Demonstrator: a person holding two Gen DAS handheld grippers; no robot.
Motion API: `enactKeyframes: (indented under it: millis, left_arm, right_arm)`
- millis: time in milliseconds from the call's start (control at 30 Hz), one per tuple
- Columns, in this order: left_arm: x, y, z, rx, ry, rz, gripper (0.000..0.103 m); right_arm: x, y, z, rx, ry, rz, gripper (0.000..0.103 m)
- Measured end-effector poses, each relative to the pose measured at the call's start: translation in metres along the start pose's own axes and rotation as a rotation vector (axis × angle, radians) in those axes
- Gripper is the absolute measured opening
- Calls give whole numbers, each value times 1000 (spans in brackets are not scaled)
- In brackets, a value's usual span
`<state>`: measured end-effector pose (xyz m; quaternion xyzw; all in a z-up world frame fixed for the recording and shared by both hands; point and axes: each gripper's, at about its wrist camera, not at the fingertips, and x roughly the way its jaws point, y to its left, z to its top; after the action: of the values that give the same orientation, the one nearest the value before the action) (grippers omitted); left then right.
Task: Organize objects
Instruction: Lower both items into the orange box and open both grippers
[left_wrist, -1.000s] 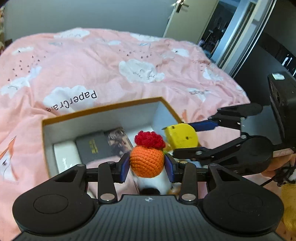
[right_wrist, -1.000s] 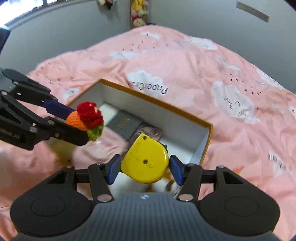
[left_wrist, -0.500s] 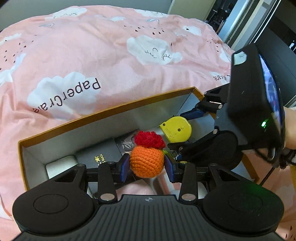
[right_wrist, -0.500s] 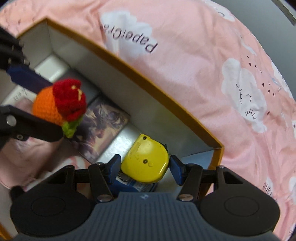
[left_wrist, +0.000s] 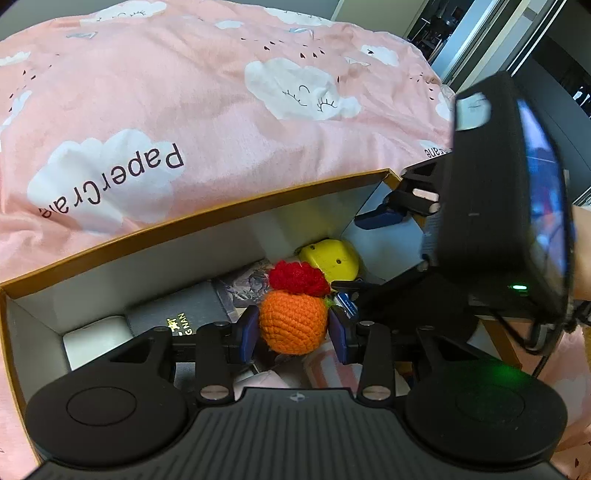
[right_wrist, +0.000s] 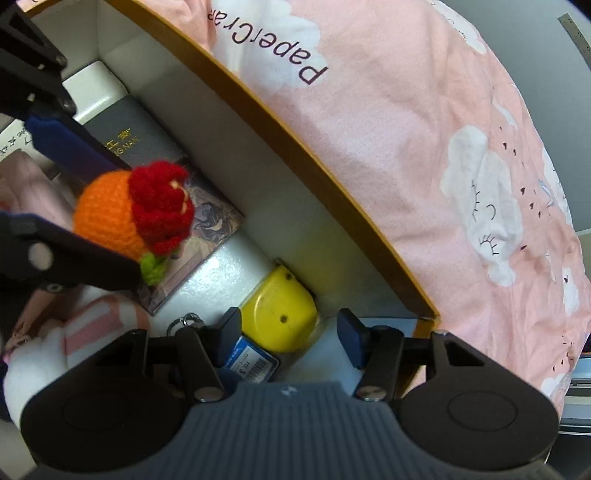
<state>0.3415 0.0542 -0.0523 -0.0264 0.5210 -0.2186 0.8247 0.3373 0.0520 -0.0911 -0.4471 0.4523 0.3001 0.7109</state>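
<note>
My left gripper (left_wrist: 293, 334) is shut on an orange crocheted ball with a red top (left_wrist: 293, 317) and holds it inside the open cardboard box (left_wrist: 184, 230). The ball also shows in the right wrist view (right_wrist: 110, 214). My right gripper (right_wrist: 291, 332) is open, its jaws apart around the yellow tape measure (right_wrist: 282, 314), which lies on the box floor in the far right corner. The tape measure also shows in the left wrist view (left_wrist: 330, 256). The right gripper's body (left_wrist: 498, 229) fills the right of that view.
The box holds a dark book (right_wrist: 125, 136), a picture card (right_wrist: 207, 225), a white block (left_wrist: 96, 338), a blue-labelled item (right_wrist: 251, 360) and a pink-and-white soft item (right_wrist: 92, 321). It rests on a bed with a pink cloud-print cover (left_wrist: 221, 110).
My right gripper lowered the yellow tape measure into the box's corner and opened, letting it go. My left gripper moved deeper into the box, still holding the ball.
</note>
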Motion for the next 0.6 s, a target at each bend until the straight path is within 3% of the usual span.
enactKeyframes:
  millis: [267, 367, 600]
  left_arm:
    - [19, -16, 15, -2, 34, -17, 46]
    - [33, -22, 21, -10, 56, 10, 46]
    - [55, -26, 26, -39, 90, 17, 46]
  right_arm:
    - [-61, -15, -36, 6, -161, -26, 57]
    - [-72, -22, -48, 20, -185, -51, 57]
    - [-77, -36, -66, 102, -210, -18, 57]
